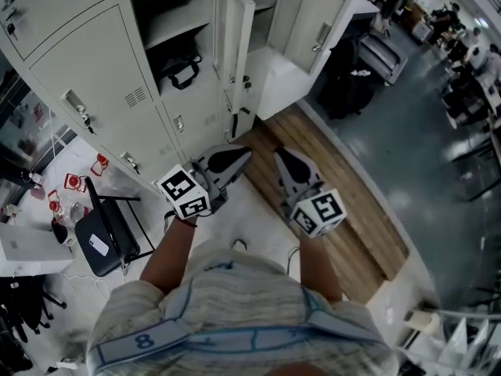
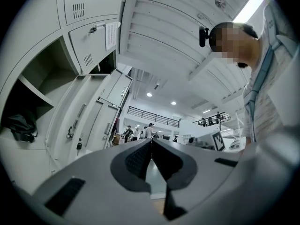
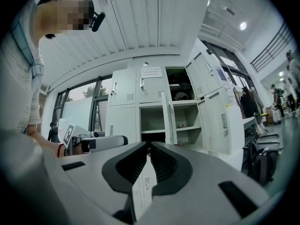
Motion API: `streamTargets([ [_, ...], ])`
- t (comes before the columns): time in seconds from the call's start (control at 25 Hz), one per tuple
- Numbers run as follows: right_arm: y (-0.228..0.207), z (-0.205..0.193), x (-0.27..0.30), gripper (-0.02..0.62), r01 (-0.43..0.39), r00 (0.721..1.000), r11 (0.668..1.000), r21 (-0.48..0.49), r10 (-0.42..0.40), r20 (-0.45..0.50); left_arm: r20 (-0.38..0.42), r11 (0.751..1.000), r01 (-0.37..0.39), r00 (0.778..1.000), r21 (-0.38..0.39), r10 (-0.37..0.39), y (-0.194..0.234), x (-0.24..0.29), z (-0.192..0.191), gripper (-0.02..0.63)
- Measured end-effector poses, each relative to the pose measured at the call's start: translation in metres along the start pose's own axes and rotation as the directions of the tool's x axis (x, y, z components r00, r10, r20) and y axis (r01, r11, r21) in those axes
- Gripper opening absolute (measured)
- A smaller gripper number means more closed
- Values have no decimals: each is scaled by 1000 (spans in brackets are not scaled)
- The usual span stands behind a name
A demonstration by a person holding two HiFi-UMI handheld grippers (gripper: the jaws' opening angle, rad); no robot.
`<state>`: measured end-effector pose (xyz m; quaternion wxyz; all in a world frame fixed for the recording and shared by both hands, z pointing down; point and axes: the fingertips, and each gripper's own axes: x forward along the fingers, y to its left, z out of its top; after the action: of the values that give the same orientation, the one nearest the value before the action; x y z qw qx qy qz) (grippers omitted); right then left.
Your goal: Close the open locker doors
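A bank of pale grey lockers (image 1: 94,69) stands in front of me in the head view. One tall door (image 1: 233,53) swings out toward me, and a second door (image 1: 317,22) stands open farther right. The open compartment holds a black bag (image 1: 182,70). My left gripper (image 1: 244,153) and right gripper (image 1: 279,153) are held side by side short of the lockers, both shut and empty. In the right gripper view the wide open door (image 3: 222,121) and a narrower one (image 3: 167,118) stand ahead past my right gripper (image 3: 149,144). The left gripper (image 2: 151,142) has the open doors (image 2: 75,121) on its left.
A black chair (image 1: 106,237) stands to my left near a white desk (image 1: 27,249). A wooden floor strip (image 1: 344,202) runs along the locker base to the right. Dark bags (image 1: 348,84) sit past the far door. Several people (image 2: 138,132) stand far off.
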<state>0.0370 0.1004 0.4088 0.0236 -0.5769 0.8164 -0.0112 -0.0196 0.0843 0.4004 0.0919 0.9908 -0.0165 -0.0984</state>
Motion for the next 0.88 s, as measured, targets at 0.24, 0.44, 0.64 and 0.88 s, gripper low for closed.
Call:
streamTargets([
  [0.24, -9, -1, 13, 5, -25, 1000, 1000, 4, 25, -8, -4, 1000, -13, 1000, -5, 13, 13, 7, -1, 5],
  [0.44, -22, -5, 27, 5, -24, 1000, 1000, 12, 24, -9, -14, 1000, -11, 1000, -9, 11, 31, 16, -2, 5],
  [0.64, -43, -2, 48, 4, -11, 1000, 1000, 17, 11, 2, -23, 1000, 4, 1000, -25, -5, 58, 29, -1, 5],
  [0.88, -59, -2, 81, 5, -24, 1000, 1000, 14, 24, -15, -37, 1000, 25, 999, -16, -26, 86, 40, 3, 5],
])
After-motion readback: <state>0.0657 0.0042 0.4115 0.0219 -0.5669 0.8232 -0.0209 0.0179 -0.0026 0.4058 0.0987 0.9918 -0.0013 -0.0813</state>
